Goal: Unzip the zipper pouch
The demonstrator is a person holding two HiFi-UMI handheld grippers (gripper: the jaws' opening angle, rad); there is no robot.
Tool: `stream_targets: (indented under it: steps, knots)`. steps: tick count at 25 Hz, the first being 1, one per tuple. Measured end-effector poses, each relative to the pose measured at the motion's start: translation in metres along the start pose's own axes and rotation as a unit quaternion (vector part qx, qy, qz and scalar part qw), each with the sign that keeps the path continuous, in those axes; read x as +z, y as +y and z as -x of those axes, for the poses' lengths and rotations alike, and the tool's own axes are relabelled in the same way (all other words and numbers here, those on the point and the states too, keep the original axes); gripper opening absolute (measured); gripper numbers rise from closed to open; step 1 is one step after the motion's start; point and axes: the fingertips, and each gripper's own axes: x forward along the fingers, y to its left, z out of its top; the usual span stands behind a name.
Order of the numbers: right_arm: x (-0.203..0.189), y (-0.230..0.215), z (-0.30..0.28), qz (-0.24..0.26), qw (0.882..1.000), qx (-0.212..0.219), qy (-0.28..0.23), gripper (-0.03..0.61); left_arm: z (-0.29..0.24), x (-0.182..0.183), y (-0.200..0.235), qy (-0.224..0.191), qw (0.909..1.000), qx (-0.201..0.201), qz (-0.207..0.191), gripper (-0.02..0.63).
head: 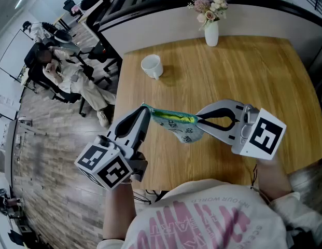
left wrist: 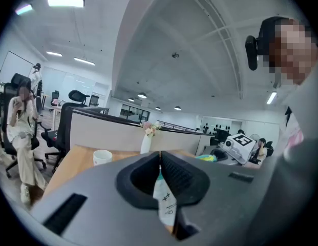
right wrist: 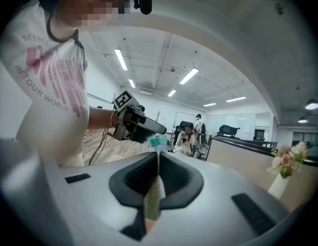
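Table: light wood, in front of you. Above it you hold the left hand-held gripper and the right hand-held gripper, each with its jaws pinched shut on one end of the zipper pouch, which hangs stretched between them, green along the top and pale below. Farther off on the table stand a white vase of flowers and, left of it, a white mug.
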Motion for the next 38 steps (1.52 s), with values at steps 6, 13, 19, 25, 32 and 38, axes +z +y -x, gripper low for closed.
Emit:
stream_targets:
  steps: [6, 13, 19, 25, 32, 38]
  knots:
    - [0.001, -0.001, 0.003, -0.003, 1.0, -0.004, 0.0, 0.005, 0.004, 0.004, 0.01, -0.012, 0.9998, 0.013, 0.013, 0.01]
    - [0.0, -0.003, 0.006, -0.006, 1.0, -0.008, -0.001, 0.005, 0.009, 0.006, 0.019, -0.025, 0.9991, 0.024, 0.026, 0.009]
    - [0.002, -0.001, 0.006, -0.007, 1.0, -0.01, 0.0, 0.005, 0.017, 0.007, 0.024, -0.036, 0.9984, 0.029, 0.034, 0.011]
    - [0.0, -0.002, 0.007, -0.013, 1.0, -0.013, 0.0, 0.005, 0.02, 0.005, 0.035, -0.042, 0.9973, 0.04, 0.045, 0.012]
    - [0.002, -0.005, 0.009, -0.04, 0.998, -0.048, 0.014, 0.006, 0.023, -0.005, 0.045, -0.034, 0.9974, 0.031, 0.056, 0.017]
    - [0.014, -0.017, -0.004, -0.132, 0.981, -0.139, -0.004, 0.007, 0.034, -0.012, 0.064, -0.031, 0.9966, 0.008, 0.076, 0.032]
